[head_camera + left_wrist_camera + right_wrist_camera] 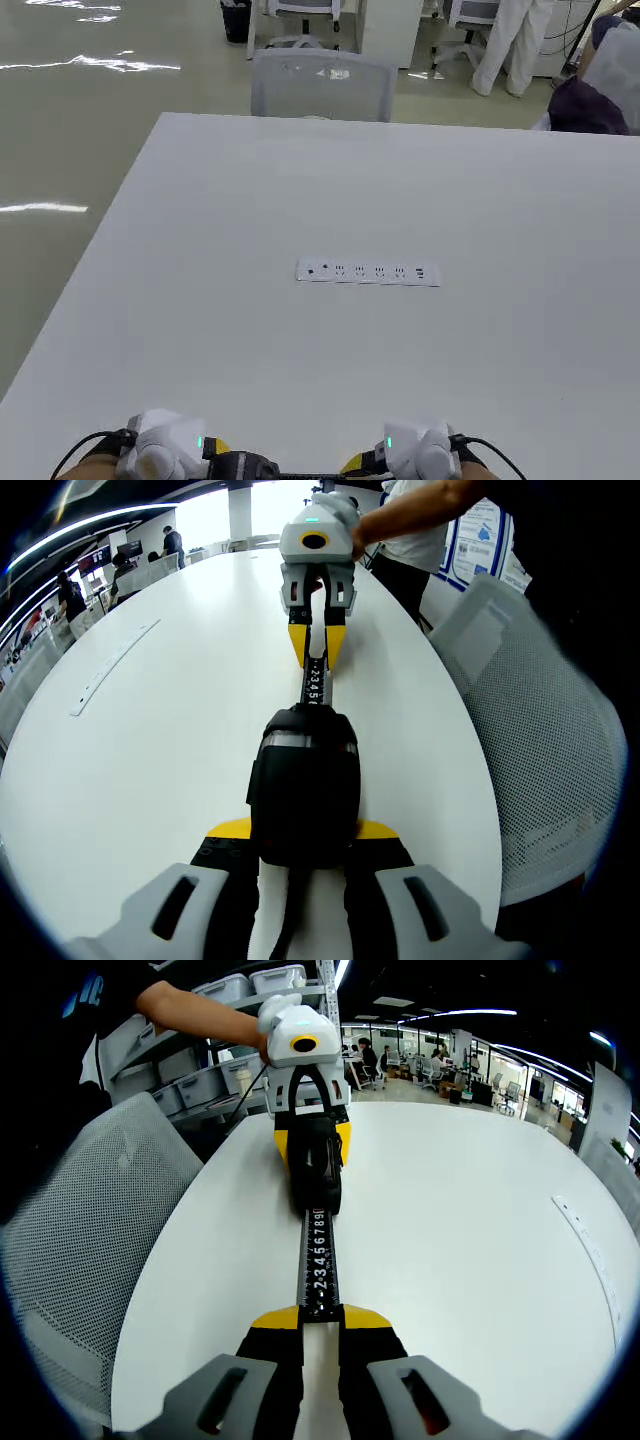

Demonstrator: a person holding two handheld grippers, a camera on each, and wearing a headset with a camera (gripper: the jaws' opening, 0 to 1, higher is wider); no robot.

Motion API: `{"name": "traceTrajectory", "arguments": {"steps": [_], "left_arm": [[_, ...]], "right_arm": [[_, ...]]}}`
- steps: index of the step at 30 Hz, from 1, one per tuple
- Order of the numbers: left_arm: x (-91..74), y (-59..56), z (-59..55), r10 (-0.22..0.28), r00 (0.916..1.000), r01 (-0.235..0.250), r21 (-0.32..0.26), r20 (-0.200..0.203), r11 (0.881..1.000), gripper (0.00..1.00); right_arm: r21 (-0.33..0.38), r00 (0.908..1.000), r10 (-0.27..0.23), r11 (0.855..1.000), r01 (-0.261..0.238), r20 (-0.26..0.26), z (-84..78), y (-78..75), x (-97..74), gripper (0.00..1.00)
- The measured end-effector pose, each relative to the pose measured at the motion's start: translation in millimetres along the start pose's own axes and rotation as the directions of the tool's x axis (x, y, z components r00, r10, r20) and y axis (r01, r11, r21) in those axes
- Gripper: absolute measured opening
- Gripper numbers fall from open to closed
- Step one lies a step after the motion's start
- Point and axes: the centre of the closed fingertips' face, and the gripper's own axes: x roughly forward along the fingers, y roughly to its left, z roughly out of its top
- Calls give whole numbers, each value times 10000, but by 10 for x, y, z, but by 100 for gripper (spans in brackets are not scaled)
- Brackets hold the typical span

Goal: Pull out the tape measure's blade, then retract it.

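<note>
The tape measure's black body [305, 780] sits between my left gripper's [305, 830] yellow-tipped jaws, which are shut on it. Its blade [314, 680], printed with numbers, runs a short way along the white table [160, 740] to my right gripper [316, 630]. In the right gripper view, my right gripper [320, 1317] is shut on the blade's [318, 1260] free end, and the body [315, 1165] lies beyond it in the left gripper [305, 1085]. Low in the head view, the left gripper [222, 458] and right gripper [358, 465] face each other near the table's front edge.
A white socket strip [367, 272] is set flush in the middle of the table [300, 190]. A grey mesh chair [322, 85] stands at the far edge, and a person [510, 40] stands beyond it. Another mesh chair [530, 730] sits close behind me.
</note>
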Motion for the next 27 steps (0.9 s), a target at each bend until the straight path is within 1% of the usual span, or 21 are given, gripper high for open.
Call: {"name": "traceTrajectory", "arguments": {"steps": [13,27], "left_arm": [[-1,-2,8,-6,10000,6,5,-3,10000,28],[3,-7,8,-28,10000,29,27,-43,10000,29]], "right_arm": [[69,10000,-36,10000,37,-59,-68,5,-76,10],[163,9999,-64,9998,66,-119,-117,8,-120,10]]}}
